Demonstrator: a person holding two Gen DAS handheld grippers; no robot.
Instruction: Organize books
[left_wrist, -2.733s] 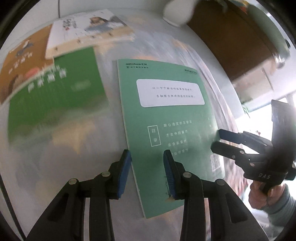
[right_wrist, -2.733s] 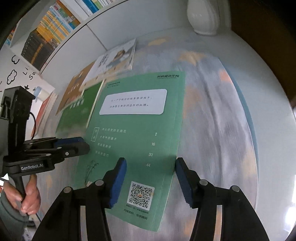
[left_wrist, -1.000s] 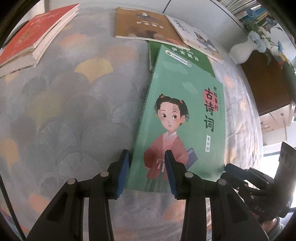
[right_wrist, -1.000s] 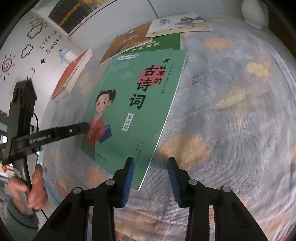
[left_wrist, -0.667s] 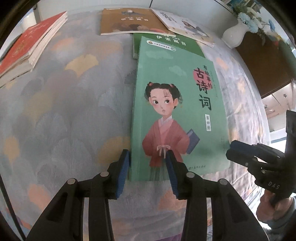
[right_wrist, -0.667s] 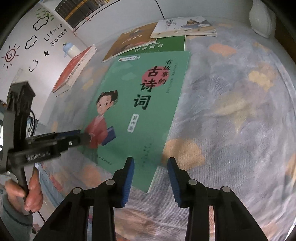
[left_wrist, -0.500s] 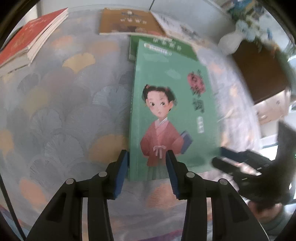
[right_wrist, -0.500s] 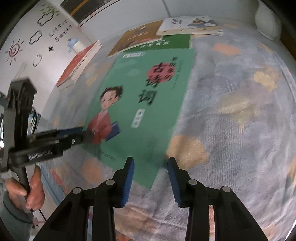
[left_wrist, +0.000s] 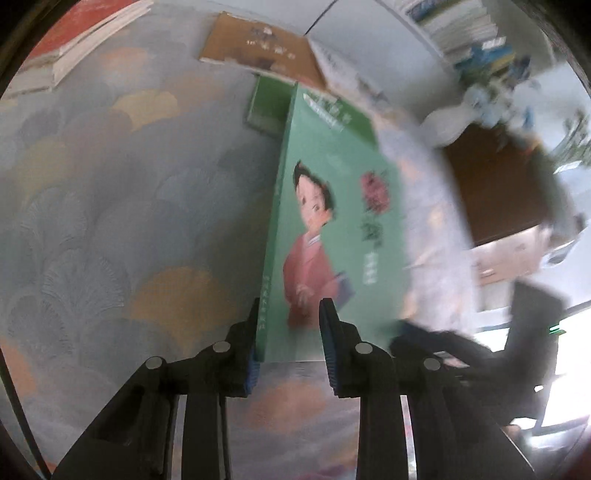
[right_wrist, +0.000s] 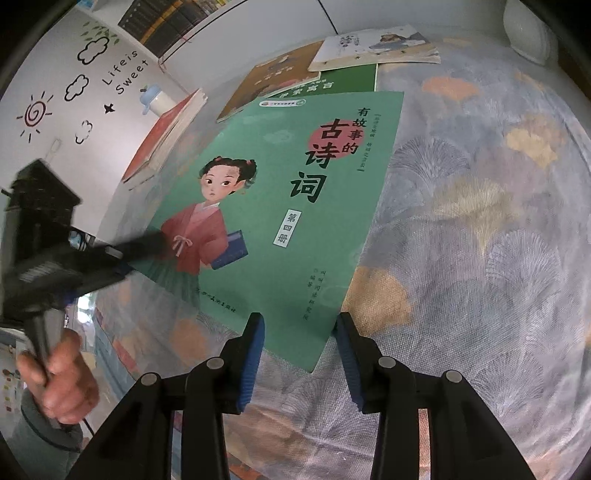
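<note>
Since the frames of a moment ago the green book (right_wrist: 280, 206) has shifted: its near left corner now sits raised in the left wrist view, the spine edge showing as a tall strip, where before the cover lay flat; the left tongs (left_wrist: 290, 332) have narrowed and their jaws are closing, with the book's near spine corner between them; the left pad (left_wrist: 254, 343) lies against the spine while the right pad (left_wrist: 328, 343) stands just off the cover, so no firm grip shows; that view has gone blurred. In the right wrist view the left tongs (right_wrist: 147, 245) reach in from the left over the red-robed girl on the cover, a hand (right_wrist: 61, 380) gripping their handle; the right tongs (right_wrist: 300, 339) are much as they were, jaws moderately apart and holding nothing, the book's near right corner lying between the pads without touching them.

The green book rests on the patterned cloth of the surface (right_wrist: 480, 221), its far edge overlapping a darker green book (right_wrist: 343, 83); beyond lie a brown book (right_wrist: 273, 79) and a white book (right_wrist: 376, 46); a red book stack (right_wrist: 166, 133) sits well apart to the left; a white vase (right_wrist: 528, 33) stands at the far right.
</note>
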